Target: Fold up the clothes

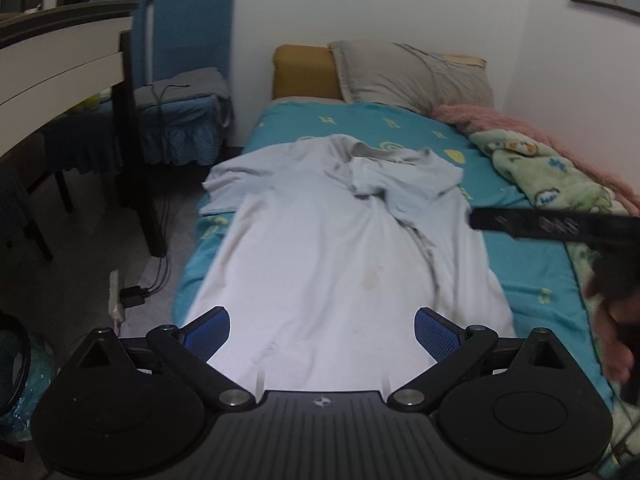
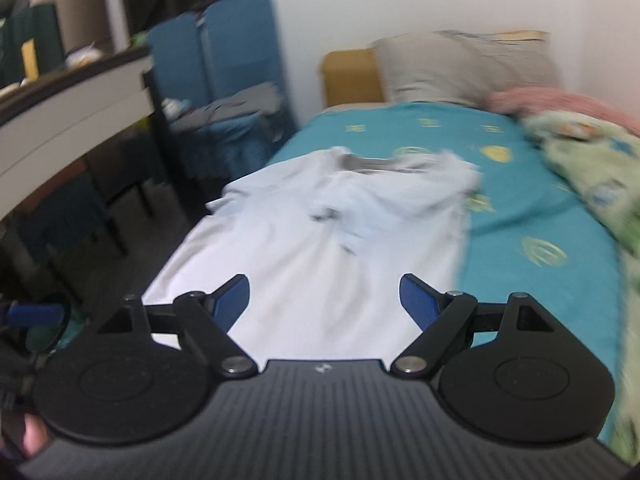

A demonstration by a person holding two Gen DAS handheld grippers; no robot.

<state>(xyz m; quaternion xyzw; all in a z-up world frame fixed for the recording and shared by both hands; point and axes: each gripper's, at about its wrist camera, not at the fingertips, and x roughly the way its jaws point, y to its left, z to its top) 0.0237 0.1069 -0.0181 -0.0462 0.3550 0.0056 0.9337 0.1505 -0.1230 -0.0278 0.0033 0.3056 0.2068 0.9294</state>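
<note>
Shirt point(image 1: 328, 248) beyond open left claw point(image 1: 322, 330)

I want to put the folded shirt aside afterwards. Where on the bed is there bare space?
Bare teal sheet lies between the pale shirt and the green blanket, and a strip between the shirt's collar and the grey pillow. The wall side is crowded with blankets; the shirt overhangs the other edge.

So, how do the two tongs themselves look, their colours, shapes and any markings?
Both tongs look alike. The left tongs and the right tongs have a matte black ribbed body with a small round crosshair mark, two round black discs at the sides, black linkage arms on silver pivot pins, and blue textured fingers. No cables or sleeves can be seen.
</note>
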